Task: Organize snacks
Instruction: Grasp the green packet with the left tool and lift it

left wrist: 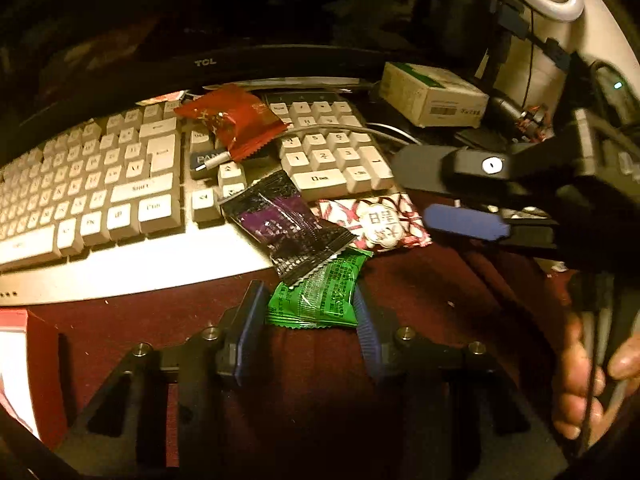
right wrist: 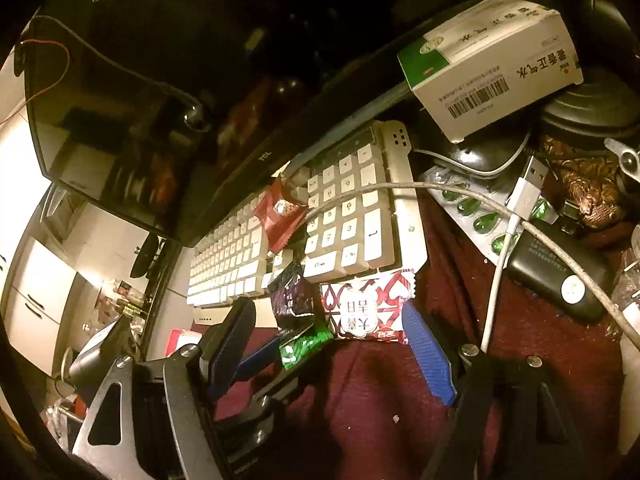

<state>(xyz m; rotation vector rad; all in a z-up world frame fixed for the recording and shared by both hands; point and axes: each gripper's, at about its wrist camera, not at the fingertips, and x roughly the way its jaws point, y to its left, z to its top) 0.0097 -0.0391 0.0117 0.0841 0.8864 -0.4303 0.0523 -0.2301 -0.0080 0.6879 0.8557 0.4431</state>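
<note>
A green snack packet [left wrist: 320,280] lies on the dark red cloth, its far end tucked under a black-and-purple packet [left wrist: 280,220]. My left gripper [left wrist: 308,300] is shut on the green packet, with a pad against each side. A white-and-red packet [right wrist: 368,312] lies just ahead of my right gripper [right wrist: 328,332], which stands wide open and holds nothing. A red packet [left wrist: 236,120] rests on the keyboard. In the left wrist view the right gripper [left wrist: 412,192] reaches in from the right, over the white-and-red packet [left wrist: 376,220].
The white keyboard [left wrist: 100,192] sits under a dark monitor [left wrist: 200,60]. A white-and-green box [right wrist: 492,64], a blister pack of green capsules [right wrist: 476,216], a black power bank [right wrist: 560,276] and cables crowd the right. A red-and-white box [left wrist: 24,360] stands near left.
</note>
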